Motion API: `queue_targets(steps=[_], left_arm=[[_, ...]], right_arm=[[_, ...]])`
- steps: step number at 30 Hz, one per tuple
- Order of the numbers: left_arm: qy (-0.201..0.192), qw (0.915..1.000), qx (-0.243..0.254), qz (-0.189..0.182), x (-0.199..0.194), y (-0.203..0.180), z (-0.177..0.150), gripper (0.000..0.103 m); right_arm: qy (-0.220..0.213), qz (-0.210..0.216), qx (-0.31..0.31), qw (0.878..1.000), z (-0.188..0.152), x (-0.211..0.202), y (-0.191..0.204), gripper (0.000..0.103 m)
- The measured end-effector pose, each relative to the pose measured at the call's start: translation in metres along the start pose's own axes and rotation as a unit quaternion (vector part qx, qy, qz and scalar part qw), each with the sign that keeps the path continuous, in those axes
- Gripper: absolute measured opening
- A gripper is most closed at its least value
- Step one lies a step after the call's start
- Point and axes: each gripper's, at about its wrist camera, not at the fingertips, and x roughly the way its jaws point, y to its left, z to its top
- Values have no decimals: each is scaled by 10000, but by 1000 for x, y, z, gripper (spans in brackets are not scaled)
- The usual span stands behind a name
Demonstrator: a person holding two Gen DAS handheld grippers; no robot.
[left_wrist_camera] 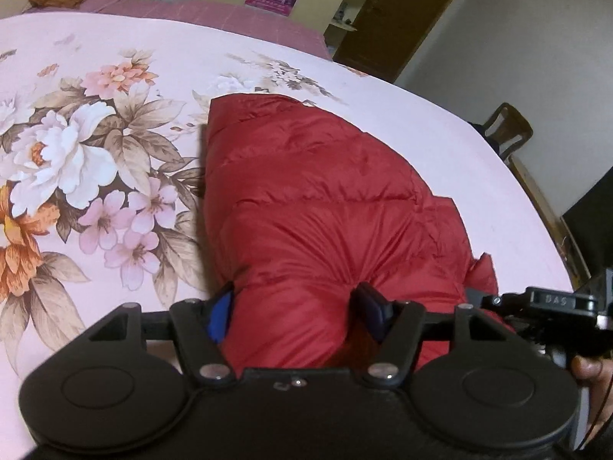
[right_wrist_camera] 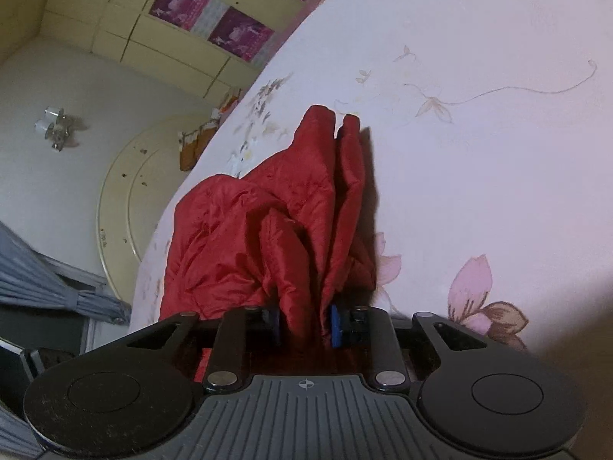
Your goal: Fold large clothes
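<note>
Pink bedsheet printed with big white, pink and orange flowers (left_wrist_camera: 126, 57) is covering the bed and carrying everything. Left wrist view is showing the bold flower print, the magenta checked cover (left_wrist_camera: 214, 15) along the far edge, a brown wooden door (left_wrist_camera: 398, 15) and a wooden chair (left_wrist_camera: 507, 130) off the right edge. Right wrist view is showing only pale sheet (right_wrist_camera: 479, 153) with faint sprigs, plus cream cupboard panels bearing purple posters (right_wrist_camera: 180, 4) and grey pleated curtain (right_wrist_camera: 34, 280).

Red quilted puffer jacket (left_wrist_camera: 306, 191), shiny, wrinkled nylon with stitched horizontal baffles, is lying near the sheet's middle, folded into a long padded block in the left view; in the right view it (right_wrist_camera: 249, 230) is bunching up in loose creased folds with two peaks.

Left black two-finger gripper (left_wrist_camera: 297, 312), blue-padded, is straddling the jacket's near end, jaws wide and pinching the puffy bulk. Right black gripper (right_wrist_camera: 304, 324) is clamping a narrow gathered fold of jacket between blue pads.
</note>
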Motion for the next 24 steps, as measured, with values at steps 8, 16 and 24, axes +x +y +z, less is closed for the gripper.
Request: queue_targets(steps=[8,16,24], left_arm=[[85,9998,-78,-136,6,7,1,65],[-183,9988,74,-448,-17,7,1,51],[-389,9960,267,-760,-59,32,14,49]], right_arm=[[-32,-169,-41,9998,-5,1,5,49],[-359,58,-232,9991,-8,-13,25,18],[-782,16,-600,9951,-28,-13,93,18]])
